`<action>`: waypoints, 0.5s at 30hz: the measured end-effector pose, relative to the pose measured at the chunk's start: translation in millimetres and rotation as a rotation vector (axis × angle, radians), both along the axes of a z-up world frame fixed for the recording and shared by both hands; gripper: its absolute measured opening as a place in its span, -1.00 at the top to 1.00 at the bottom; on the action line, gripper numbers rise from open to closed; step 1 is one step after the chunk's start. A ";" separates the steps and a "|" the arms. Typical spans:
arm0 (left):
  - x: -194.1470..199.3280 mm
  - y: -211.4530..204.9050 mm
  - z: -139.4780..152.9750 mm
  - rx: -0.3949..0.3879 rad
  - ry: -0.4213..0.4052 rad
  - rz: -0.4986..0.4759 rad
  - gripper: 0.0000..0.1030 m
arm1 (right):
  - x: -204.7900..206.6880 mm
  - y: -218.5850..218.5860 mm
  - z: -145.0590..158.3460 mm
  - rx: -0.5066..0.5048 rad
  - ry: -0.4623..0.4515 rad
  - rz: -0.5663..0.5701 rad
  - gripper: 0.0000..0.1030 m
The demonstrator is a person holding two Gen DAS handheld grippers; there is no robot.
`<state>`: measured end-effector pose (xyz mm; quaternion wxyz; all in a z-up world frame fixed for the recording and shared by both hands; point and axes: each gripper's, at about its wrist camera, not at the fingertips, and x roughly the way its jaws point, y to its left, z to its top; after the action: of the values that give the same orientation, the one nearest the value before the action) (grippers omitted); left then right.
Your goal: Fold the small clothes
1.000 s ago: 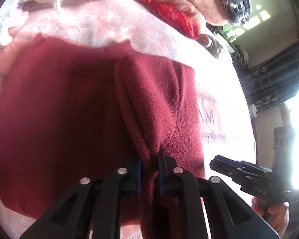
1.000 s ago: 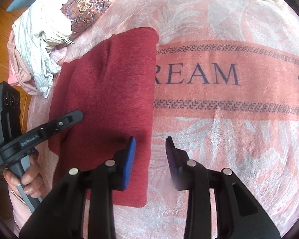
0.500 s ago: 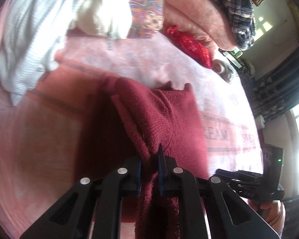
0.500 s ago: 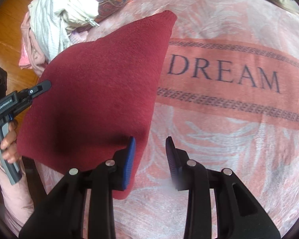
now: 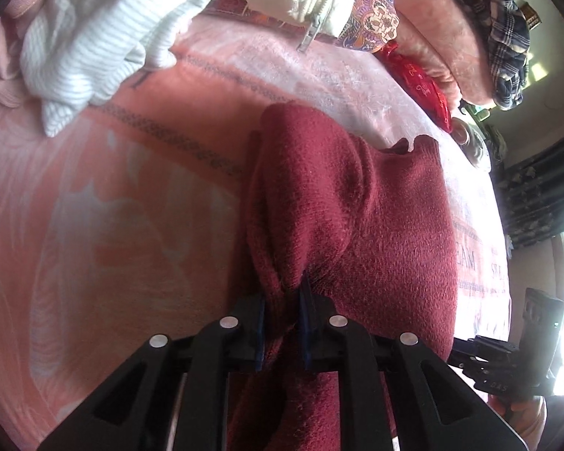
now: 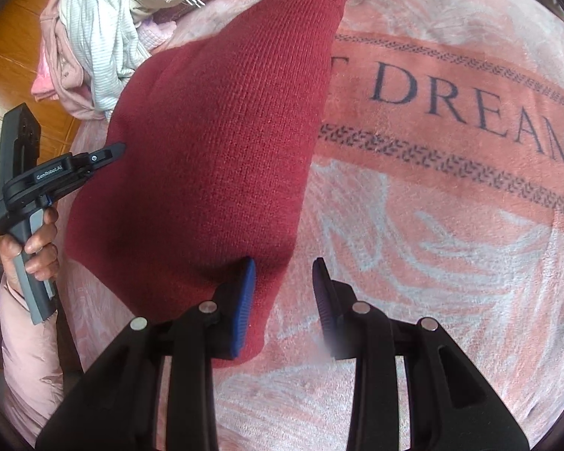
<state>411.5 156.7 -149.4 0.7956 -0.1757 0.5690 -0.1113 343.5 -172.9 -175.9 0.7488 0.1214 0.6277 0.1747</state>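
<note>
One maroon knit garment (image 6: 222, 143), long axis running away up the blanket (image 6: 451, 263); left gripper (image 5: 282, 323) pinching its bunched edge, jaws just easing; right gripper (image 6: 284, 300) spread, empty.

red knit garment (image 5: 357, 225): lower end cut off at 6 o'clock behind left gripper (image 5: 282, 308) | blanket lettering (image 6: 470, 101): first letters hidden under the garment at 11 o'clock | right gripper (image 5: 507, 368): fingers hidden, 4 o'clock, left wrist view | clothes pile (image 6: 105, 18): cut off at 11 o'clock

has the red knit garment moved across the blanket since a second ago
Yes. In the right wrist view the red knit garment has slid left, off the DREAM lettering and toward the clothes pile.
</note>
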 end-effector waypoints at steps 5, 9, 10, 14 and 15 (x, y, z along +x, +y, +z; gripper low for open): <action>-14.1 3.1 18.9 0.107 -0.009 0.026 -0.03 | 0.1 -0.8 4.7 0.000 -0.008 -0.011 0.37; -52.6 7.2 43.6 0.107 -0.051 0.009 -0.38 | -16.8 -11.2 17.9 0.059 -0.039 -0.016 0.37; -64.2 4.2 47.4 0.123 -0.066 -0.008 -0.47 | -22.8 -12.9 20.1 0.073 -0.047 -0.016 0.36; -98.1 -15.3 41.9 0.219 -0.073 -0.056 -0.51 | -39.9 -17.0 16.1 0.094 -0.045 -0.020 0.34; -103.1 -19.6 36.4 0.238 -0.066 -0.059 -0.51 | -42.0 -16.5 13.6 0.098 -0.039 -0.019 0.34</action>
<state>308.5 137.1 -113.0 0.8255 -0.0593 0.5567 -0.0719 301.5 -189.4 -162.2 0.7556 0.1607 0.6025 0.2005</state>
